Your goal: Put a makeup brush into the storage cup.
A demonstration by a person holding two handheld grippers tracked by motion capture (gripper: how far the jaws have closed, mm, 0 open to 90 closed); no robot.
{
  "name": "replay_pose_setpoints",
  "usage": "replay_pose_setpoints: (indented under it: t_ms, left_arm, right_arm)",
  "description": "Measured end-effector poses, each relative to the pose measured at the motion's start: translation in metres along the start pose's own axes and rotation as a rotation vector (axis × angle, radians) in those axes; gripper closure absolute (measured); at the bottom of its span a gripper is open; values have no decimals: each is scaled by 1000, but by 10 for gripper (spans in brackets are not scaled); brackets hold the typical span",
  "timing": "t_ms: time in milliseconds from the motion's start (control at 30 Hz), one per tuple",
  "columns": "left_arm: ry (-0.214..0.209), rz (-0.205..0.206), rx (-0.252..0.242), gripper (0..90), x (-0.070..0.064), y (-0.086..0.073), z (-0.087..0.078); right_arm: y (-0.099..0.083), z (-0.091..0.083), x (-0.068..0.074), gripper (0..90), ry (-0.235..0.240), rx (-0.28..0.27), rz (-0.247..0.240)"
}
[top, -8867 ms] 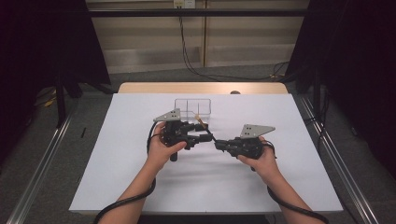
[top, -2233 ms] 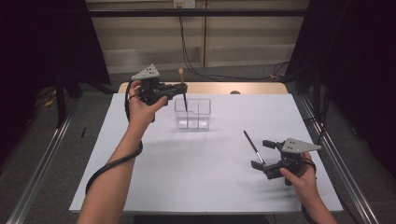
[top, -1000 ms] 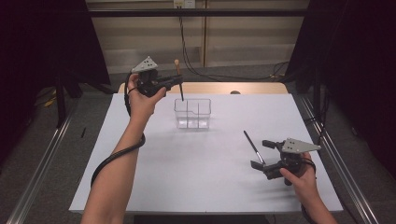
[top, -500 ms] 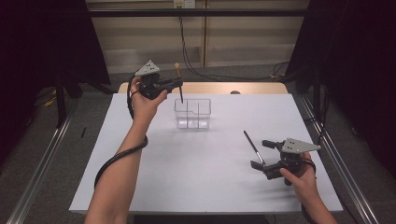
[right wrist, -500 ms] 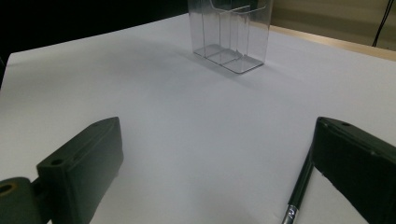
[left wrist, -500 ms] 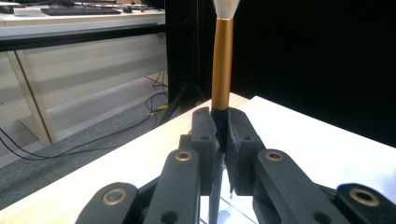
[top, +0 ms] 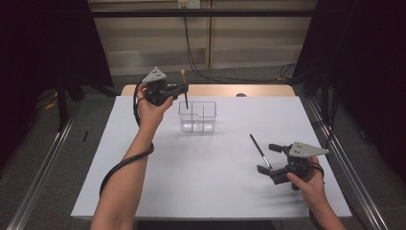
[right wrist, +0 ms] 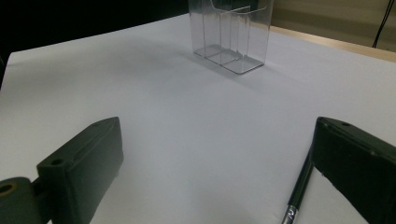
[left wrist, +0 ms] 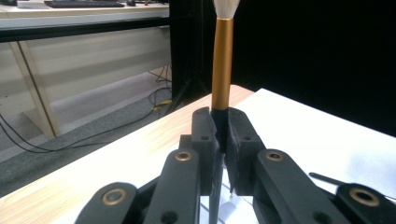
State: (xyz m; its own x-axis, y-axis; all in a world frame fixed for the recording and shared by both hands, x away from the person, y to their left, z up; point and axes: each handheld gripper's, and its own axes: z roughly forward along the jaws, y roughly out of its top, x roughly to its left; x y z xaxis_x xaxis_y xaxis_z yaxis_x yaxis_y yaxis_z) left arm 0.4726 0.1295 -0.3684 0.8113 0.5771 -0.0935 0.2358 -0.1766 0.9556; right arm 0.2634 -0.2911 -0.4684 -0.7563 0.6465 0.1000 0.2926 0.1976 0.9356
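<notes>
From the high view, your left gripper [top: 183, 91] is raised over the far left part of the white table [top: 143, 182], clamped on a makeup brush [top: 184, 91] that stands nearly upright: bristle end up, dark handle end down. That lower tip hangs just above the near-left corner of the clear organizer [top: 197, 116], at its leftmost compartment. The move turns on this: the brush's long axis is close to vertical and the compartment lies straight below it, so you should only need to lower, not swing sideways. Your right gripper [top: 268, 160] rests low at the near right, well apart from the organizer, with a second brush [top: 257, 150] lying flat on the table beside its jaws, its long axis running far-left to near-right.

In the left gripper view, the jaws are pressed together on the brush [left wrist: 222, 70] where the gold ferrule meets the dark handle; the ferrule rises straight up to the pale bristles. A sliver of the organizer's clear edge [left wrist: 231, 198] shows below, between the jaws.

In the right gripper view, the jaws stand wide apart with nothing between them. The second brush [right wrist: 301, 186] lies just inside the right jaw, and the organizer [right wrist: 231, 32] stands well ahead.
</notes>
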Motion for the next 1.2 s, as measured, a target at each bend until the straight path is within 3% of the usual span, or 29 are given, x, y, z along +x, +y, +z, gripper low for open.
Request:
replay_pose_setpoints:
  t_ms: [1200]
  left_arm:
    - [-20,-17,38,828,-2,-26,4]
  right_arm:
    - [0,0,0,21,-3,-2,-4]
